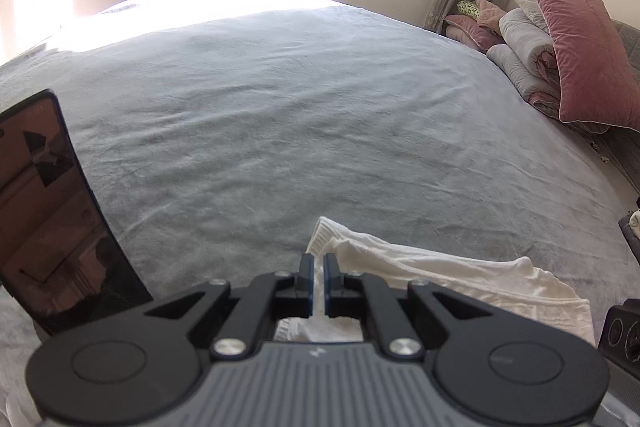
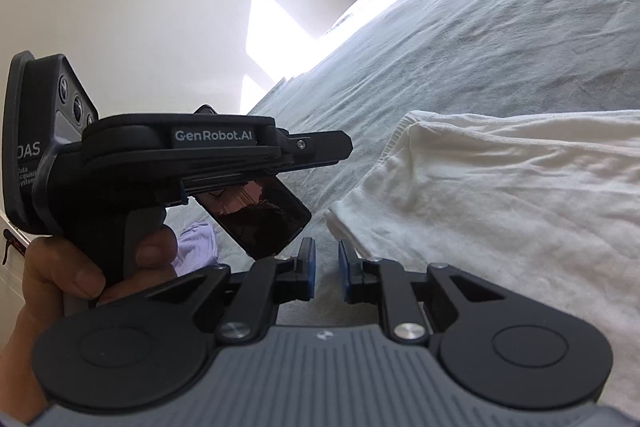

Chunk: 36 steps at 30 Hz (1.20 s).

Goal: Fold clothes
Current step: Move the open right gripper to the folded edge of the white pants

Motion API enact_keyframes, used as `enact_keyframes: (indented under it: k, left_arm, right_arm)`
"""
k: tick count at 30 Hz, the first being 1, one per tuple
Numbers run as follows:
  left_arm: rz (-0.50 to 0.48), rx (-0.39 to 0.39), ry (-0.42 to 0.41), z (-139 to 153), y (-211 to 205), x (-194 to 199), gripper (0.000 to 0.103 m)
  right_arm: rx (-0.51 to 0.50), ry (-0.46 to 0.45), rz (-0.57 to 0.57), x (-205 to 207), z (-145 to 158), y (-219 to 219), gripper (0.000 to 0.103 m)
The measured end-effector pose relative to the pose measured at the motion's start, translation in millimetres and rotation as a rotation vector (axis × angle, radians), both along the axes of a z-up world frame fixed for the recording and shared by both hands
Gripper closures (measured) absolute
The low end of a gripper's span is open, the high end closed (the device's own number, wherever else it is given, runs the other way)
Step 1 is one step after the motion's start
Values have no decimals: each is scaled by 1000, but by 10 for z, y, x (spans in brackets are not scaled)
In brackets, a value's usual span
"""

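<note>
The left gripper (image 1: 319, 269) pinches the white garment (image 1: 440, 275) (right gripper (image 2: 326, 259) spread, empty beside its edge); keep 1 fold taut.

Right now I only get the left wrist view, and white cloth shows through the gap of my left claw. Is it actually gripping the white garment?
Observer: No. Seen side-on from the right wrist, the left claw is shut with no cloth hanging from it, and it sits over the grey bed cover, short of the edge of the white garment.
Operator: And the right claw?
Observer: The right claw is open and empty. The garment's near corner lies just right of its fingertips.
Operator: Anything below my left hand?
Observer: A pale purple cloth lies on the cover beneath the left hand.
</note>
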<state>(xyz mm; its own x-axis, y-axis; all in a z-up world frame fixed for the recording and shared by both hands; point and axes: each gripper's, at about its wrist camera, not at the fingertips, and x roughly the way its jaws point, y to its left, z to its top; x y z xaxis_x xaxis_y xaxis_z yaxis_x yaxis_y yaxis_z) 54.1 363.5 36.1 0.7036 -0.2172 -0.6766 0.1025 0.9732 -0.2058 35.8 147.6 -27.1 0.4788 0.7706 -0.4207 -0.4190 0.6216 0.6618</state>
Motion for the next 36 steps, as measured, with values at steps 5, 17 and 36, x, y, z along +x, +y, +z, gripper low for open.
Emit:
enact_keyframes:
  k: [5, 17, 36]
  left_arm:
    - [-85, -14, -14, -216, -190, 28, 98]
    - [146, 33, -51, -367, -84, 147, 81]
    - [174, 115, -12, -196, -184, -541, 73]
  right_arm:
    - [-70, -19, -61, -147, 60, -448, 84]
    - [-218, -61, -257, -481, 129, -1704, 80]
    - [-122, 78, -371, -1230, -63, -2628, 61]
